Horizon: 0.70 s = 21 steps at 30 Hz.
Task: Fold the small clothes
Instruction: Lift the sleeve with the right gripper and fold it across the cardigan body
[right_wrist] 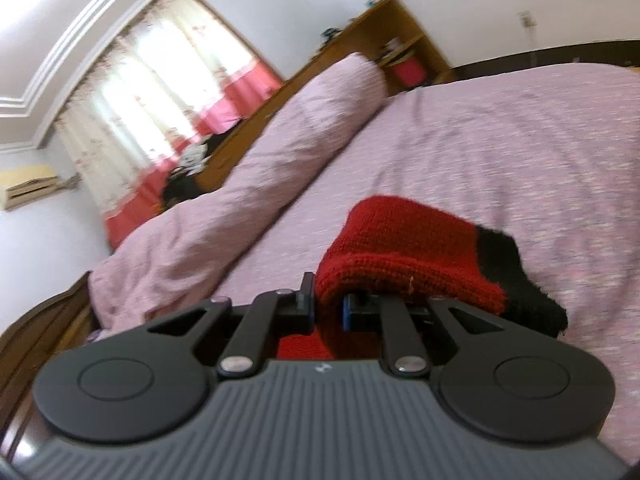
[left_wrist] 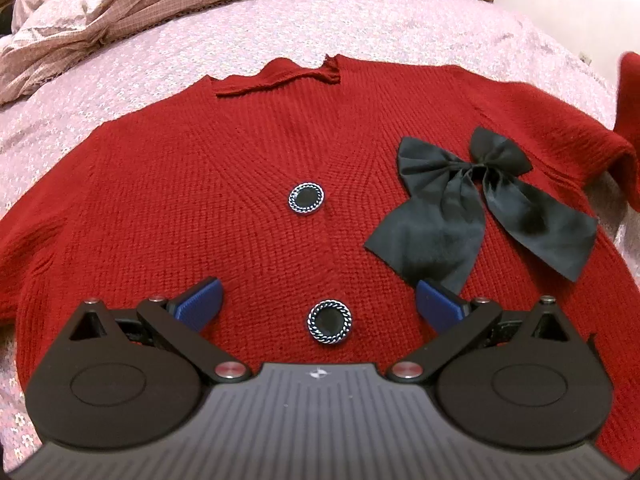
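A red cardigan (left_wrist: 248,184) was spread flat on a pink bedspread (left_wrist: 120,92), a black bow (left_wrist: 476,196) at 3 o'clock of its upper button (left_wrist: 306,199). The left gripper (left_wrist: 318,304) was held released above the lower button (left_wrist: 330,323). The right gripper (right_wrist: 326,306) was clenched on the red sleeve (right_wrist: 404,248), raised off the bedspread.

Left wrist view: close, steeply down on red cardigan (left_wrist: 240,184). Right wrist view: tilted, across bed (right_wrist: 500,152); shared: bedspread.

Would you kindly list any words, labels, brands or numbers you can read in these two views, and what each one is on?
No readable words or numbers in either view.
Small white emblem on the left gripper body: a logo mark, no letters.
Same emblem on the right gripper body: blurred.
Red cardigan: no visible label.
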### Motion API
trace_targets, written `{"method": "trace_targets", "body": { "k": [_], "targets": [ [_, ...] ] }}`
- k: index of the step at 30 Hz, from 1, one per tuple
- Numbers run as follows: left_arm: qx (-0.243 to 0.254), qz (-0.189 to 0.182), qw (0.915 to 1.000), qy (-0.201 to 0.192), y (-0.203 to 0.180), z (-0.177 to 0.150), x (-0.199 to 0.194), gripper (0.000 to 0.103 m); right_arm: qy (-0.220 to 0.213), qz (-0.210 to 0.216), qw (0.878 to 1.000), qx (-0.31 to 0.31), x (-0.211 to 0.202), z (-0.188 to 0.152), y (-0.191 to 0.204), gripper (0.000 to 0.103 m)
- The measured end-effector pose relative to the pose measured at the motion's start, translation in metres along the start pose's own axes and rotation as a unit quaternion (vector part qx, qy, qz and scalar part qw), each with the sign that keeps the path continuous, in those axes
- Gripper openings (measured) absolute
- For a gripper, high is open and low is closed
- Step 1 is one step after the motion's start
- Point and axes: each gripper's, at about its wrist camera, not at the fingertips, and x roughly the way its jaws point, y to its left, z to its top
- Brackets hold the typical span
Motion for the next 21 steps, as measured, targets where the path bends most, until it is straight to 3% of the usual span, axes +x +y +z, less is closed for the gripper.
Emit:
{"method": "trace_targets", "body": {
  "k": [10,21],
  "targets": [
    [-0.023,-0.003,0.9997,-0.002,0.012,-0.001,-0.007,0.103,0.034,0.073,0.996,-0.024,0.024,-0.006,0.056,0.015],
    [-0.052,0.012,0.9985,-0.005,0.039,-0.006,-0.021,0.103,0.06,0.15,0.985,-0.066,0.049,-0.022,0.126,0.015]
  ]
}}
